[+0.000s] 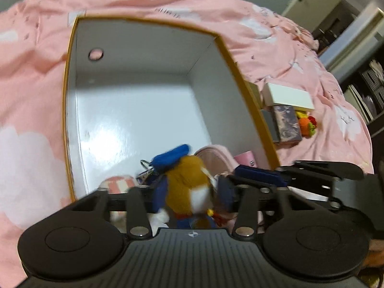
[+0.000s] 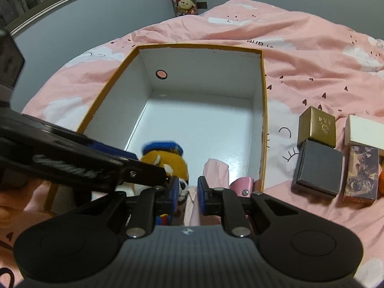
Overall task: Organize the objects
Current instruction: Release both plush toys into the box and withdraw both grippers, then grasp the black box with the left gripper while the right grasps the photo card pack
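Looking along the left gripper (image 1: 189,192), we see its jaws closed around a plush toy (image 1: 189,187), a brown and white animal in a blue cap, gripped at its body low over the near end of the box (image 1: 148,45). On the right gripper (image 2: 188,193) the jaws stand nearly together on a fold of pink cloth (image 2: 216,170) that runs up between the blue pads (image 2: 202,192); whether they truly pinch it we cannot tell for sure, though they are clenched as tight as they go. From the right wrist view the left gripper reaches in from the left, its tip at the plush toy. Beside the cloth lies a pink cup (image 2: 243,183). The box is white inside with an orange rim and sits on a bed with a pink duvet (image 2: 312,48). To the right of it, on the duvet, lie a gold box (image 2: 316,126), a dark grey box (image 2: 318,170), a white box (image 2: 364,132) and a patterned box (image 2: 360,175).
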Demonstrator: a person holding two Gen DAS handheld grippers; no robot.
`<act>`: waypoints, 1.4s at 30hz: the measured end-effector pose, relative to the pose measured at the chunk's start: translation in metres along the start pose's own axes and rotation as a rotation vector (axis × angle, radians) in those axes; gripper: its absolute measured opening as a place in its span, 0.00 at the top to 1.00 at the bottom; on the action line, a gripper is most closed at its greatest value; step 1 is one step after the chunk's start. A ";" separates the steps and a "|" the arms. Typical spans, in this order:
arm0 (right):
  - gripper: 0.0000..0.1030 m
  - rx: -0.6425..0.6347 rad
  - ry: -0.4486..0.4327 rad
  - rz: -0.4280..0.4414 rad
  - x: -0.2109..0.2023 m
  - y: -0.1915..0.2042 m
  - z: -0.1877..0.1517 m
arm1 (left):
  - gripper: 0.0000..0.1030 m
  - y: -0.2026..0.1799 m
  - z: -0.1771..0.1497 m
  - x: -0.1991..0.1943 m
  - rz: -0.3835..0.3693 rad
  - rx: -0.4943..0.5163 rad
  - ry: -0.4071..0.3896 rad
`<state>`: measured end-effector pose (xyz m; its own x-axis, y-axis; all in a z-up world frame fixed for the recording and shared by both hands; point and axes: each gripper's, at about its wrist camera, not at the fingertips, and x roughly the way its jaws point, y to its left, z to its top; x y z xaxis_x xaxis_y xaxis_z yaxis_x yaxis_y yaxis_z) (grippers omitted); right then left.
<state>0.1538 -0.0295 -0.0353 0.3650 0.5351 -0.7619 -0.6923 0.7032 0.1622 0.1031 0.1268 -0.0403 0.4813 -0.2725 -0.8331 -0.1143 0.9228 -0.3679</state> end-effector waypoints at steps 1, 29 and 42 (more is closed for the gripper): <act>0.83 -0.001 0.000 -0.005 -0.001 -0.001 -0.001 | 0.68 0.004 -0.001 0.004 0.015 -0.023 0.015; 0.55 0.138 -0.205 -0.023 -0.064 -0.029 -0.024 | 0.57 -0.072 -0.022 -0.051 0.040 0.285 -0.251; 0.45 0.329 -0.249 -0.241 -0.095 -0.106 -0.064 | 0.55 -0.142 0.002 -0.009 -0.037 0.388 -0.182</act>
<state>0.1528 -0.1847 -0.0204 0.6569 0.4061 -0.6353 -0.3505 0.9105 0.2196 0.1168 -0.0012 0.0204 0.6288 -0.2867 -0.7228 0.2245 0.9569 -0.1843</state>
